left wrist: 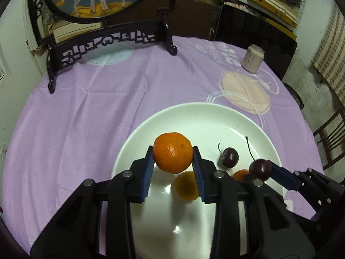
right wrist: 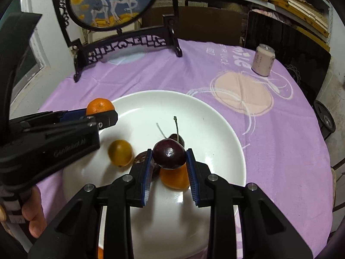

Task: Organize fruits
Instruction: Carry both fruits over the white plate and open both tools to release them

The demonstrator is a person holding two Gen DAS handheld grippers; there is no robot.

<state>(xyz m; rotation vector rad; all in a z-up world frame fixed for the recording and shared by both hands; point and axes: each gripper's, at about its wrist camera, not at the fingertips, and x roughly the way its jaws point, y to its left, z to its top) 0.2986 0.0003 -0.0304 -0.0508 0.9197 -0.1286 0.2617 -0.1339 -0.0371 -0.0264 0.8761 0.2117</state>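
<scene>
We see a round table under a purple cloth (left wrist: 86, 118). On the cloth rest a white plate (left wrist: 194, 116), a pale can (left wrist: 252, 58) and a dark carved screen stand (left wrist: 103, 45).

Each black claw (left wrist: 173, 168) has ribbed blue pads (right wrist: 146, 172) and silver screws (right wrist: 89, 187).

Pale can (left wrist: 252, 58), framed deer screen (right wrist: 112, 2)
</scene>
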